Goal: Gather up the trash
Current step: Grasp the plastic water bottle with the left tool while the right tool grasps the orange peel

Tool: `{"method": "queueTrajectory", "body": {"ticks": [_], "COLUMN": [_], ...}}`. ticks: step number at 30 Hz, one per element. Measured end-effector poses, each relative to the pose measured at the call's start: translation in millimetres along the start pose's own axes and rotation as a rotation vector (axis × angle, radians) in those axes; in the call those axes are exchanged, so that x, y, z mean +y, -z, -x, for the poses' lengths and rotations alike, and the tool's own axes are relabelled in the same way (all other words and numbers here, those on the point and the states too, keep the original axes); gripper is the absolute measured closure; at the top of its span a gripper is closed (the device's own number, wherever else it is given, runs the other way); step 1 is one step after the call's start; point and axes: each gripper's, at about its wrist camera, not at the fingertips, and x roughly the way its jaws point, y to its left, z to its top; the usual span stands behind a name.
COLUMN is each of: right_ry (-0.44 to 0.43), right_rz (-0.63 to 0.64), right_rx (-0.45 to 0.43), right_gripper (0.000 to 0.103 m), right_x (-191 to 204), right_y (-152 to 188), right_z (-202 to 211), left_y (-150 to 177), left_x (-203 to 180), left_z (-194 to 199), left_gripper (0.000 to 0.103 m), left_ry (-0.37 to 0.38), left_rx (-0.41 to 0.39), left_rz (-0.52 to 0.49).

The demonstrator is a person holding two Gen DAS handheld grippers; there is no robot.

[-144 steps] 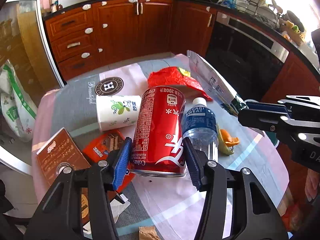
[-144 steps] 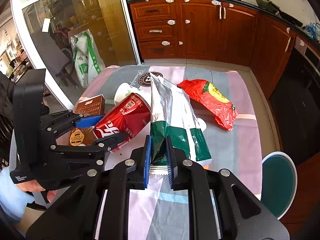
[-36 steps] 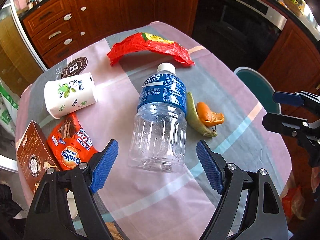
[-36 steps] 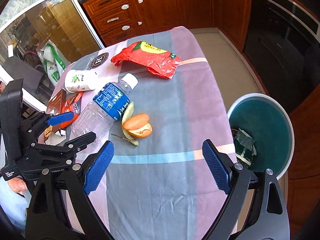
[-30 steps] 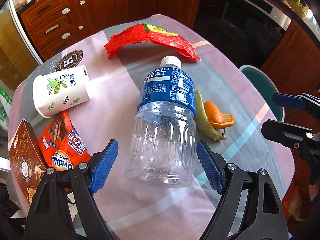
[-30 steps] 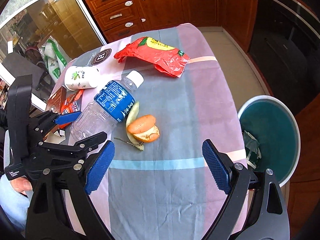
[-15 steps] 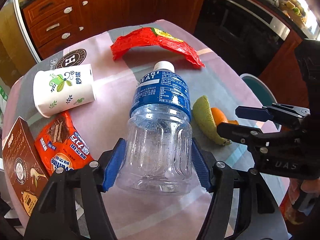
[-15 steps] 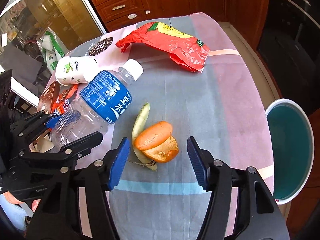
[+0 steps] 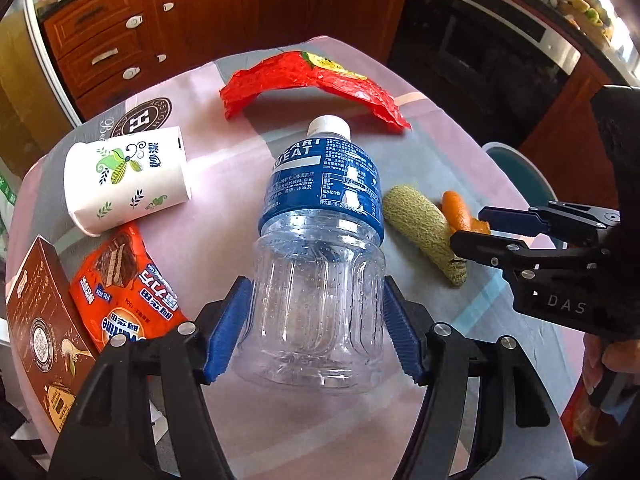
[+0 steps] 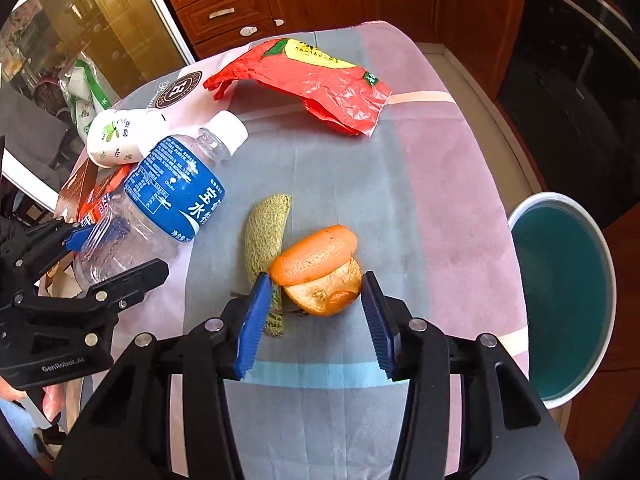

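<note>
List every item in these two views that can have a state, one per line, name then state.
plastic bottle: empty, capped, lying down, clamped in the left gripper
orange peel: on the table, between the closing jaws of the right gripper, not yet gripped
melon rind: lying beside the orange peel
paper cup: tipped on its side
red bag: crumpled, flat
bin: open

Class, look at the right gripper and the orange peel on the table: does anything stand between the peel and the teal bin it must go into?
Nothing visible does. The orange peel sits between the closing jaws of the right gripper, a melon rind on its far side from the bin. Only bare tablecloth lies toward the teal bin beside the table.
</note>
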Motion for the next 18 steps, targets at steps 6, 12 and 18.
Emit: {"method": "queueTrajectory", "body": {"ticks": [6,12,18], "right_ry": [-0.01,-0.035,-0.052], "right_rz": [0.01,-0.011,-0.013], "right_rx": [-0.016,-0.052,-0.076], "right_gripper": [0.062,0.089,0.1], "right_x": [5,-2,-3], "right_y": [-6,-4,3], "right_z": [-5,11,27], "left_y": [0,4,3], "left_x": [-3,-6,-9], "left_z": [1,9,27], "left_gripper": [0.037,0.038,0.038], "left_ry": [-0.004,-0.039,-0.043], "left_rx": [-0.016,-0.043,-0.068], "left_rz": [-0.006,-0.018,-0.01]}}
